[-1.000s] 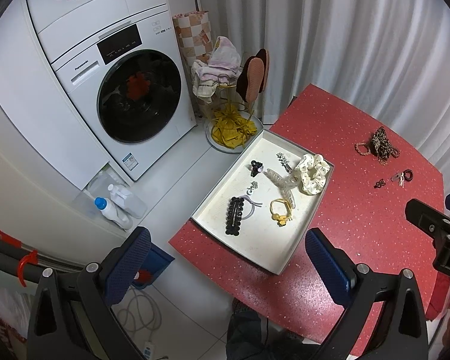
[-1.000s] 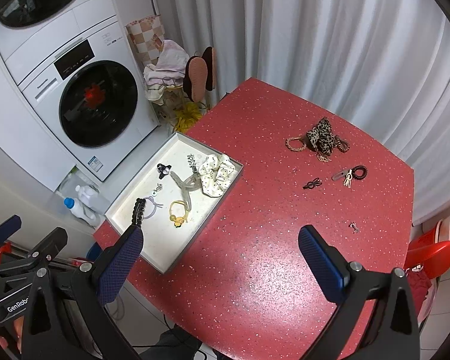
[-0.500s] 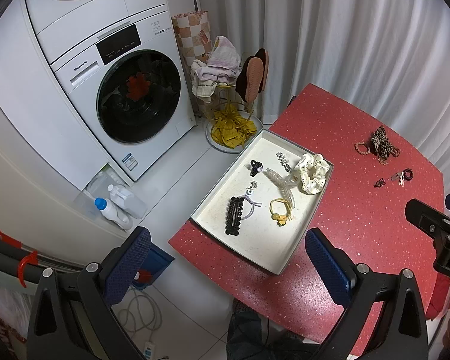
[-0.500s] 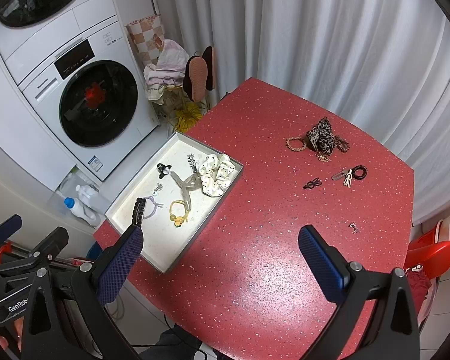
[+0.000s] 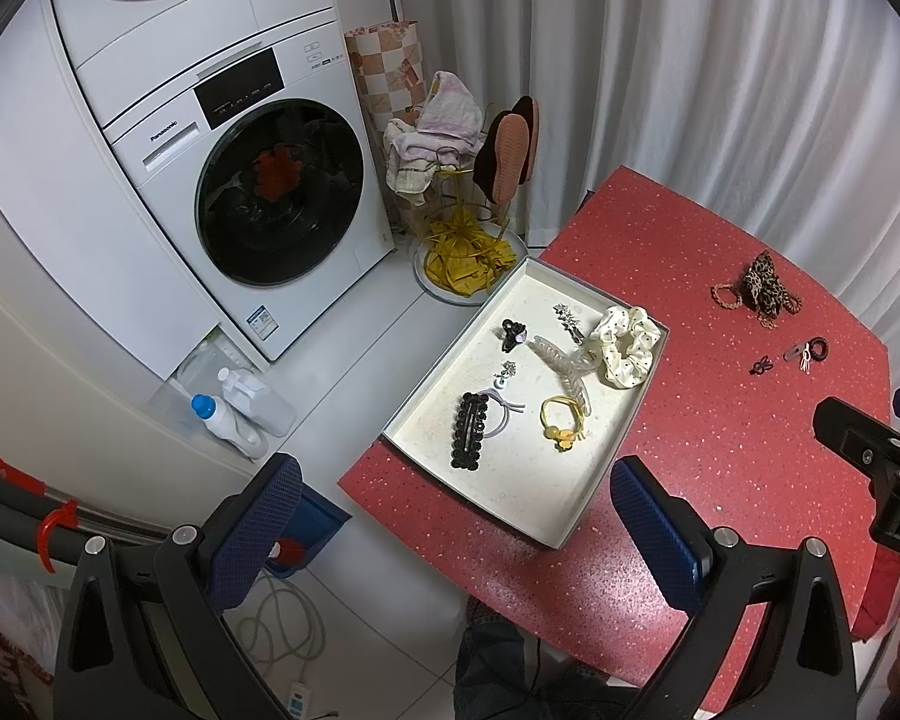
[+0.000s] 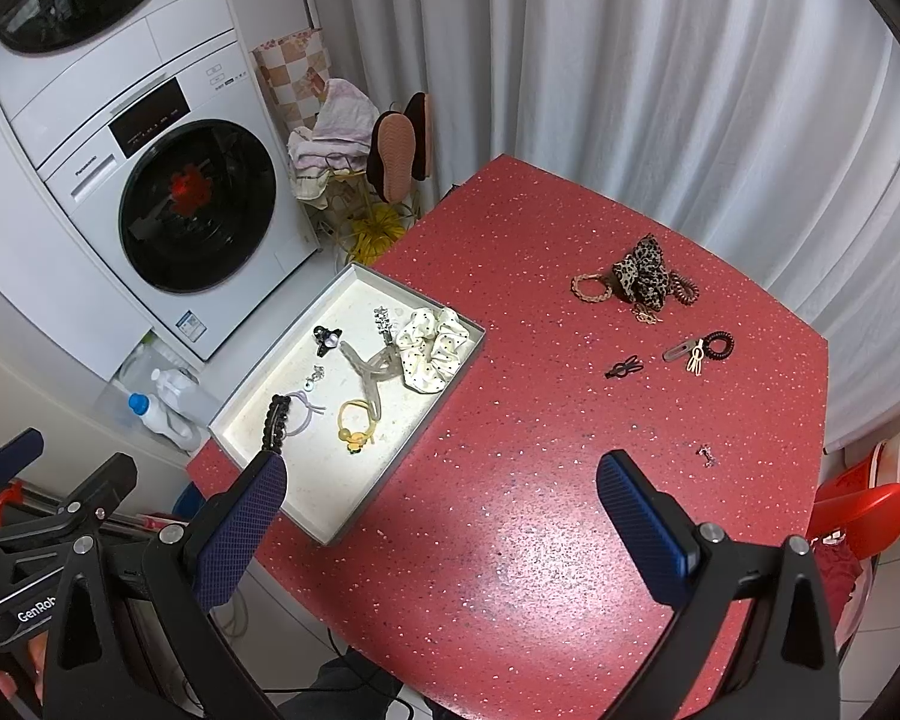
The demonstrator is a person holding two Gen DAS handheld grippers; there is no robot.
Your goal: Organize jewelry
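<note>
A grey tray (image 5: 606, 468) (image 6: 354, 516) lies at the left edge of the red table (image 6: 540, 480). It holds a white dotted scrunchie (image 5: 624, 345) (image 6: 432, 345), a clear claw clip (image 5: 564, 366), a yellow hair tie (image 5: 561, 420), a black beaded clip (image 5: 471, 429) and several small pieces. Loose on the table are a leopard scrunchie (image 6: 645, 276) (image 5: 765, 285), a braided band (image 6: 588, 288), a black coil tie (image 6: 717, 345), a small black clip (image 6: 624, 367) and a tiny clip (image 6: 705, 455). My left gripper (image 5: 456, 525) and right gripper (image 6: 441, 519) are open, empty, high above the table.
A washing machine (image 5: 234, 180) stands left of the table. Bottles (image 5: 234, 414) sit on the floor beside it. A rack with towels and slippers (image 5: 468, 162) stands by the white curtain (image 6: 660, 72). A red chair (image 6: 858, 510) is at the right.
</note>
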